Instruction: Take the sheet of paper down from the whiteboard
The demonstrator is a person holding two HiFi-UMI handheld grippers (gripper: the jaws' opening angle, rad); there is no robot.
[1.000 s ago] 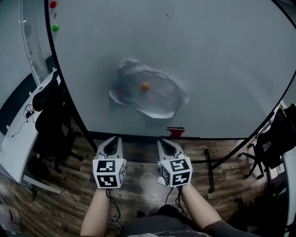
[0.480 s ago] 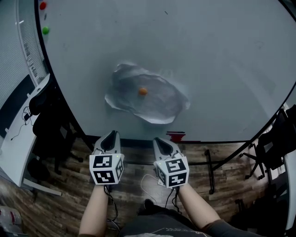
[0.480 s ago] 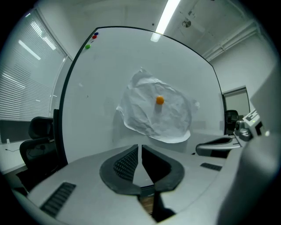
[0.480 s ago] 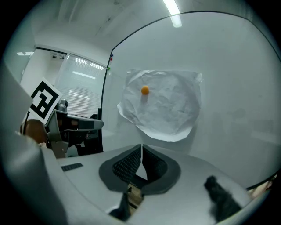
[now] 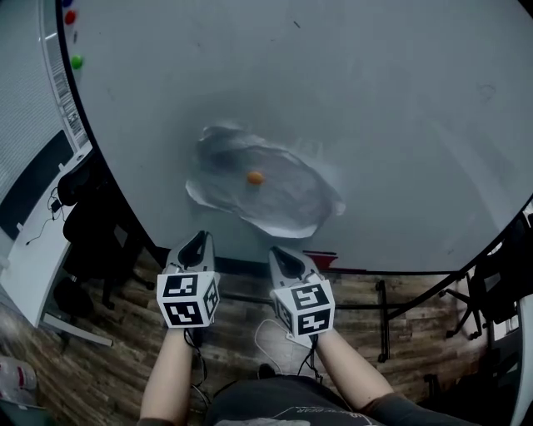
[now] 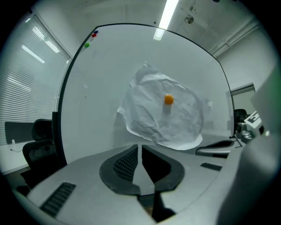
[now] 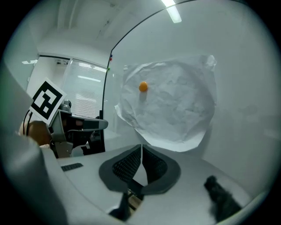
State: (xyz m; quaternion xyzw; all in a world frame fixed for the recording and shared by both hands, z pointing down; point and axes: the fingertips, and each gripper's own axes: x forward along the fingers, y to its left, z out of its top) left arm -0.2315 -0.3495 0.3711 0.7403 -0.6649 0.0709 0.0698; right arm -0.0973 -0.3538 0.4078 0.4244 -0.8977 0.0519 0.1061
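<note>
Below the whiteboard (image 5: 400,125) | my left gripper (image 5: 194,244) and right gripper (image 5: 283,256) both pressed together, empty | sheet of paper (image 5: 283,200) crumpled, pinned mid-board by orange magnet (image 5: 255,177) | next, I reckon: spread jaws, pinch lifted lower edge, pull magnet first to avoid tearing.

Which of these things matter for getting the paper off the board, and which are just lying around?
For the job: sheet of paper, orange magnet pinning it, whiteboard, left tongs and right tongs, both shut and empty.
Just around: green magnet, red magnet, black chair, white desk.
</note>
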